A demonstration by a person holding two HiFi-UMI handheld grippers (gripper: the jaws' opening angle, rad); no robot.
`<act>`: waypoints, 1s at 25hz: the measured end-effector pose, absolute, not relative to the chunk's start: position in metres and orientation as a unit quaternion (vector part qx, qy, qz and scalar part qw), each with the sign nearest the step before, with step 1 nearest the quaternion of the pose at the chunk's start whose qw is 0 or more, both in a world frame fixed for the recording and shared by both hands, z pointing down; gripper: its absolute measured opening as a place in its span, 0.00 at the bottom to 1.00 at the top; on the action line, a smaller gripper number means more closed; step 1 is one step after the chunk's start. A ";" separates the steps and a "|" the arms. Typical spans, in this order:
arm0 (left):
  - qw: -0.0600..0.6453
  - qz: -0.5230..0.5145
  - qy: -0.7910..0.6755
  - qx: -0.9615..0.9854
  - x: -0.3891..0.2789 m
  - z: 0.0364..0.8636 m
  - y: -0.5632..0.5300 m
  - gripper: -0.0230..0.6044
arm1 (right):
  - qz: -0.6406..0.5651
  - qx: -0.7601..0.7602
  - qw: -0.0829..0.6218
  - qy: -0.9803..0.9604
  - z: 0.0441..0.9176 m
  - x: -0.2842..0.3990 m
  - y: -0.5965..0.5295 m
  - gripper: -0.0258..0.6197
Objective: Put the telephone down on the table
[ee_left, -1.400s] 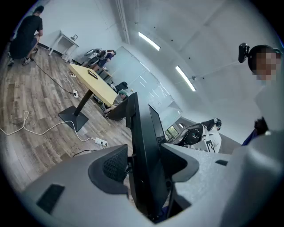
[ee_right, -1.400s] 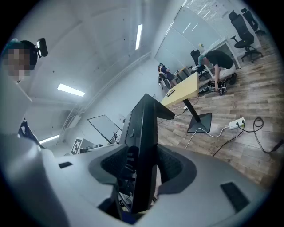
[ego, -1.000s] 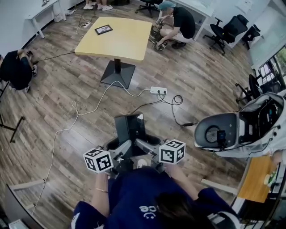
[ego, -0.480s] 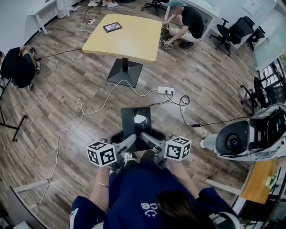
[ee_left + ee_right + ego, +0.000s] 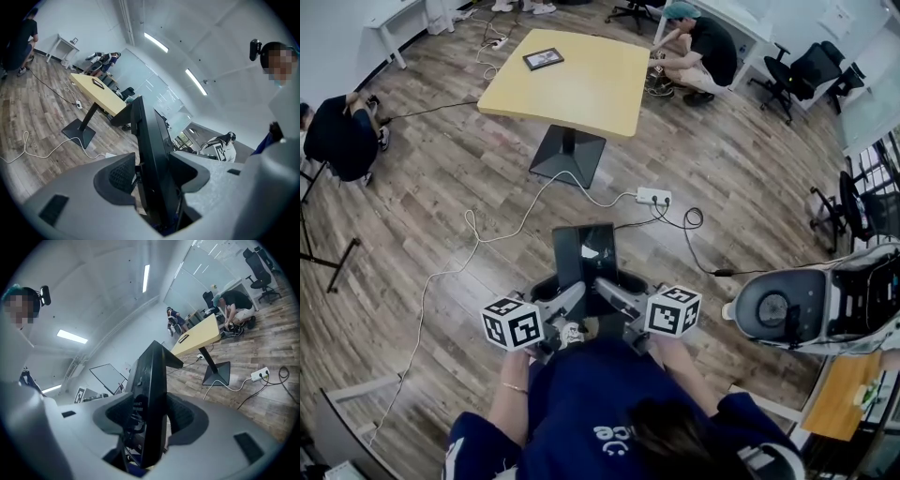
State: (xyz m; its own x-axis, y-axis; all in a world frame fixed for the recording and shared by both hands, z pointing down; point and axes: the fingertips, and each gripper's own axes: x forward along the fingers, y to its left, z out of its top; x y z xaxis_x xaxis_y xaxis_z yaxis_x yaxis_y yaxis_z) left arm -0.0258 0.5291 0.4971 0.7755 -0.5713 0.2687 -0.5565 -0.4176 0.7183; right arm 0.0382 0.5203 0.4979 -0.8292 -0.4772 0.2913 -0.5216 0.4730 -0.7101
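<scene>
I hold a flat black telephone (image 5: 585, 255) between both grippers, in front of my body and above the wooden floor. The left gripper (image 5: 569, 302) is shut on its left side, and in the left gripper view the dark slab (image 5: 149, 154) fills the gap of that gripper (image 5: 152, 174). The right gripper (image 5: 610, 293) is shut on its right side, and the right gripper view shows the telephone (image 5: 152, 394) edge-on between the pads of the right gripper (image 5: 151, 417). The yellow table (image 5: 581, 89) stands farther ahead, also visible as the table (image 5: 91, 90) and the table (image 5: 201, 331).
A small dark framed item (image 5: 543, 59) lies on the table. A power strip (image 5: 653, 196) and cables (image 5: 502, 225) run over the floor. A white pod-shaped machine (image 5: 811, 305) stands at right. One person crouches (image 5: 698, 52) behind the table, another (image 5: 337, 136) at left. Office chairs (image 5: 806, 66) stand far right.
The head view has shifted, so the table and floor cables sit a little more to the right and lower. Both grippers keep the same hold on the telephone.
</scene>
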 end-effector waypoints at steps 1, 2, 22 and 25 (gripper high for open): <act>0.423 -0.010 -0.337 0.841 -0.024 0.497 0.525 0.40 | 0.423 0.289 0.026 -0.858 0.497 0.040 0.516 0.39; 0.423 -0.012 -0.338 0.841 -0.022 0.496 0.521 0.40 | 0.423 0.287 0.027 -0.859 0.497 0.042 0.511 0.39; 0.435 -0.033 -0.377 0.817 0.051 0.497 0.341 0.40 | 0.430 0.252 0.043 -0.866 0.498 0.115 0.325 0.39; 0.433 -0.038 -0.385 0.814 0.063 0.501 0.321 0.40 | 0.428 0.246 0.044 -0.868 0.502 0.127 0.304 0.39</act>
